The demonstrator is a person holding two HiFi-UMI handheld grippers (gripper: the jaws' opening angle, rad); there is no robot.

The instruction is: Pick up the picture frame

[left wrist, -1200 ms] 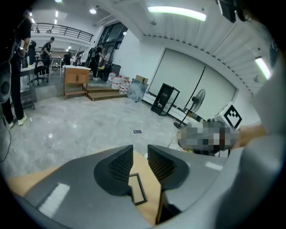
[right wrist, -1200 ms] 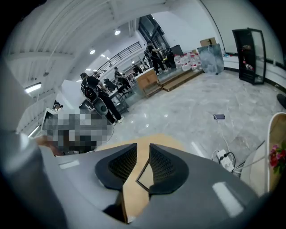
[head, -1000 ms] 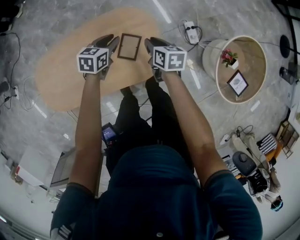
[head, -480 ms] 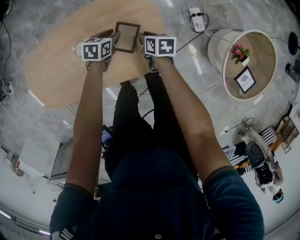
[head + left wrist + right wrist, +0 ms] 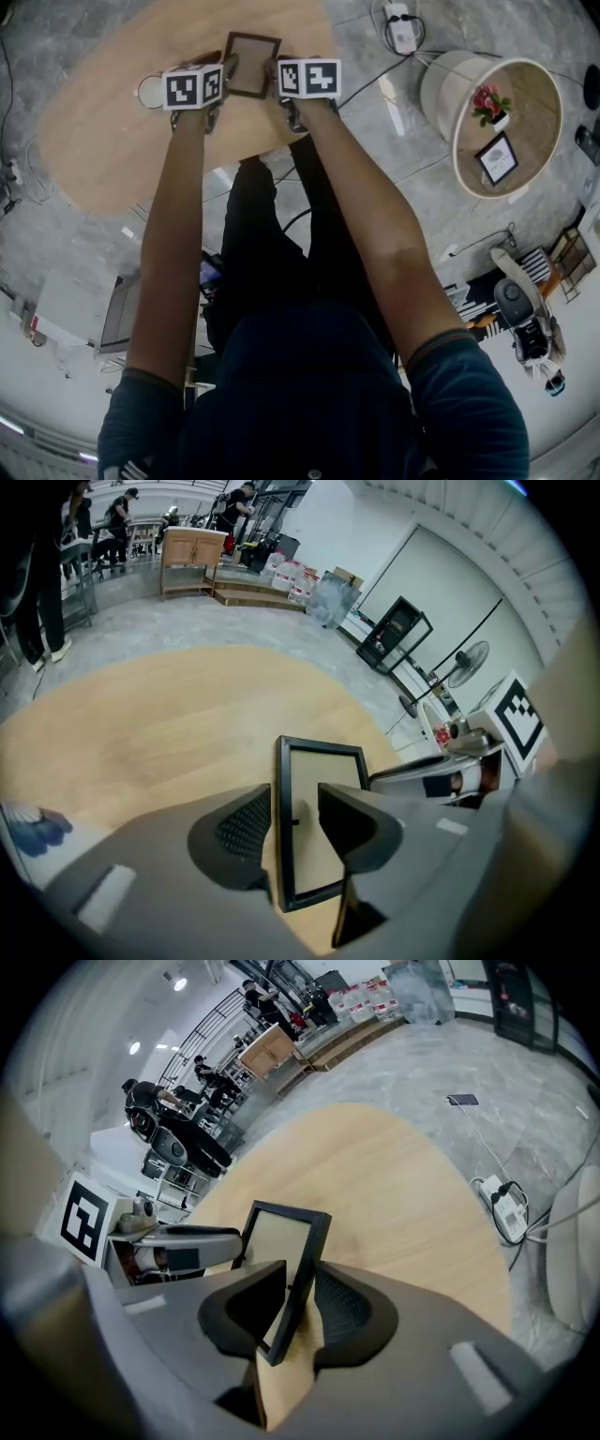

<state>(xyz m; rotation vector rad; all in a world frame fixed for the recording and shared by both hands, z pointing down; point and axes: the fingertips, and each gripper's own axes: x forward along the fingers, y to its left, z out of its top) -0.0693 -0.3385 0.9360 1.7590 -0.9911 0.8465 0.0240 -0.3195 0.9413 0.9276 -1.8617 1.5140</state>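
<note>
**Item: picture frame** (image 5: 251,64). Dark rim, pale panel. It lies flat on the far part of the light wooden surface (image 5: 103,141), long sides running near to far.

**Left claw** (image 5: 292,808). Angled down over the frame's left rail. The jaws are opening and stand wide, one outside the rail and one over the panel. The rail is between them but not pinched.

**Right claw** (image 5: 298,1283). Mirrors this at the right rail. The jaws are apart and straddle the edge, with no clamp visible.

**Reason for placement (judged).** A flat frame gives no access to its underside, so each claw likely straddles a rail to pinch it. Taking opposite sides should share the load and keep the frame level when raised.

**Also present: round stand** (image 5: 441,94). Well apart on the right, on the floor. It carries a small flower pot (image 5: 489,105) and a second framed picture (image 5: 498,157). Not involved.
</note>
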